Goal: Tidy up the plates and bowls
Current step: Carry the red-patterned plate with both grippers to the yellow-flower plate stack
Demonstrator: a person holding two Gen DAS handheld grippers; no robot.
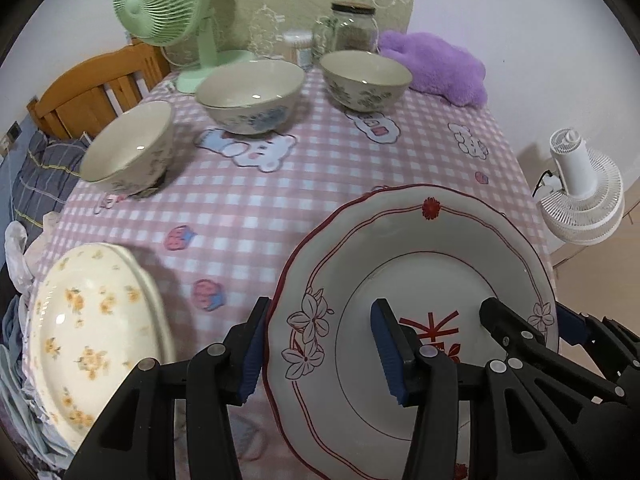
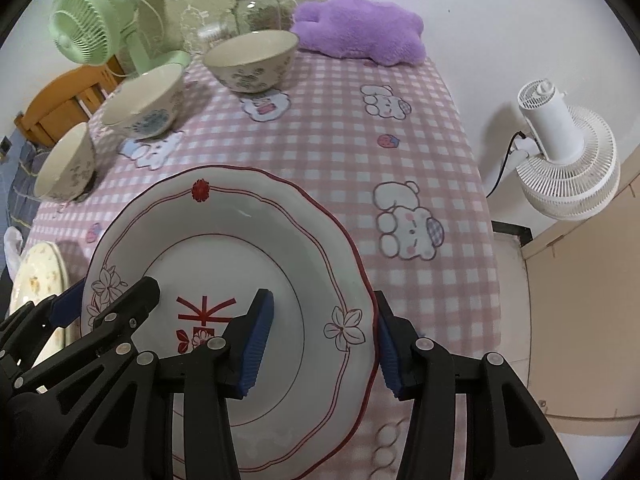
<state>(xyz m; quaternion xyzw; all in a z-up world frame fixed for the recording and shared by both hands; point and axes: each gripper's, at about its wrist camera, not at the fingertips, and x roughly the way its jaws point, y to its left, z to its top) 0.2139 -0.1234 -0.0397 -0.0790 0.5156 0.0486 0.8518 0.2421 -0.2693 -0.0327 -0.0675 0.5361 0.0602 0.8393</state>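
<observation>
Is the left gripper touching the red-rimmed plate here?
Touching. The left wrist view shows the left gripper straddling the red-rimmed plate at its rim, with one blue pad against the edge and the other inside.

Left tongs (image 1: pixel 320 350): matte black plastic linkage arms w/ triangular cut-outs, round silver-grey pivot pins at each joint. Fingers (image 1: pixel 390 354) end in ribbed dark-blue rubber pads, long & narrow. Right tongs (image 2: pixel 322 344): same build, black arms, same silver pins, blue ribbed pads (image 2: pixel 256 346). No cables, no labels visible. Each pair shows in the other's view too, at the near edge.
</observation>
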